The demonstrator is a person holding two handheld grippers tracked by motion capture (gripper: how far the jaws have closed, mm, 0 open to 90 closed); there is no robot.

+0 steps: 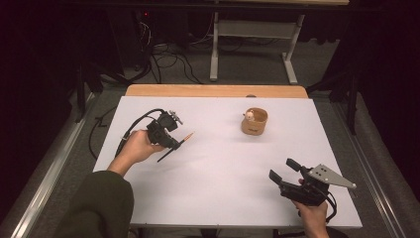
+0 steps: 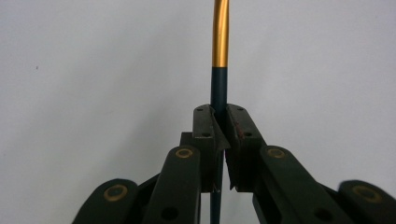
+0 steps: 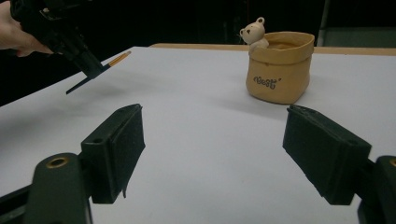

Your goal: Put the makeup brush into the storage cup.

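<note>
1. We see the left gripper [image 1: 174, 144] held above the white table [image 1: 218, 188] at the left of the high view, its jaws pressed together on a thin pen [image 1: 177, 146] — dark along the shaft, gold toward the end that points at the pot.
2. From the high view the grip itself is hard to read; the gripper's black body covers the middle of the pen, and only its two ends stick out.
3. The left gripper view settles it: the pads [image 2: 204, 135] clamp the dark shaft [image 2: 218, 88] from both sides, and the gold part runs up and out of the top edge, so its tip is cut off there.
4. The pen's lower end is lost between the jaw links at the bottom of that view.
5. The right gripper [image 1: 286, 168] sits at the near right of the table, jaws spread wide with nothing between them — plain in the right gripper view.
6. That view also catches the left gripper [image 3: 91, 70] from the side, clear of the table.
7. It shows a tan pot [image 3: 279, 67] with a small bear figure [image 3: 255, 32] on its rim and lettering we cannot quite read; from above the pot [image 1: 254, 122] is small and its inside seems empty.
</note>
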